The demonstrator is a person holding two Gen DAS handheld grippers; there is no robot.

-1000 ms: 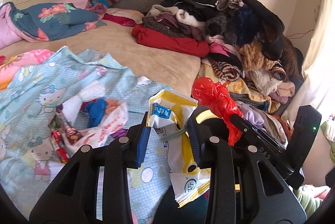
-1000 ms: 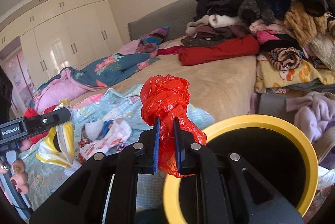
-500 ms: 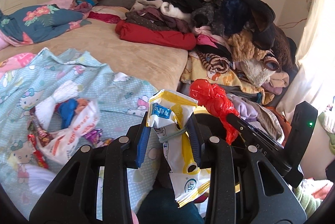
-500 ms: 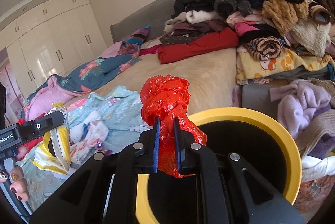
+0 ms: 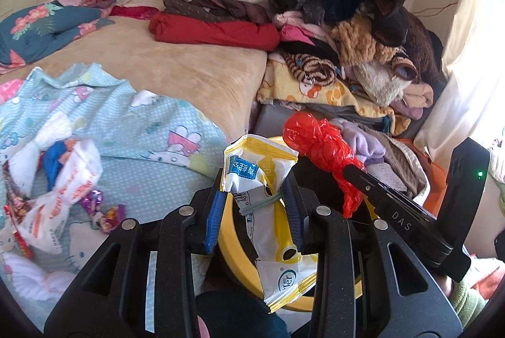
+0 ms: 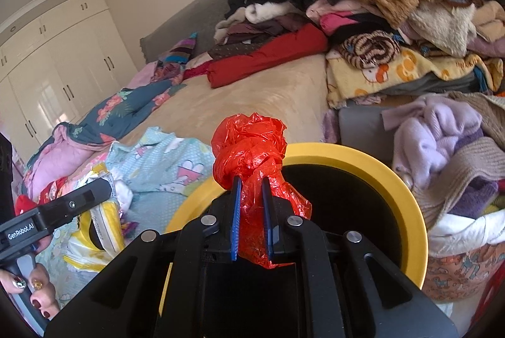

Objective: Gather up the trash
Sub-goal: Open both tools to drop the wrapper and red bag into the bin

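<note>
My left gripper [image 5: 252, 196] is shut on a crumpled white and yellow snack bag [image 5: 268, 211] and holds it over the near rim of the yellow-rimmed black bin [image 5: 233, 252]. My right gripper [image 6: 252, 189] is shut on a knotted red plastic bag [image 6: 249, 148] and holds it above the bin's [image 6: 407, 180] opening. The red bag [image 5: 318, 148] and right gripper also show in the left wrist view, to the right of the snack bag. The snack bag [image 6: 101, 230] shows at the left of the right wrist view.
More wrappers and a white plastic bag [image 5: 60, 189] lie on the light blue Hello Kitty sheet [image 5: 151, 135] on the bed at left. A tall pile of clothes [image 5: 331, 22] stands behind the bin. A basket of laundry [image 6: 457, 259] is right of the bin.
Both grippers moved right with their loads, from over the bed to over the bin. The bin now fills more of both views and the wrappers on the sheet slid left.
</note>
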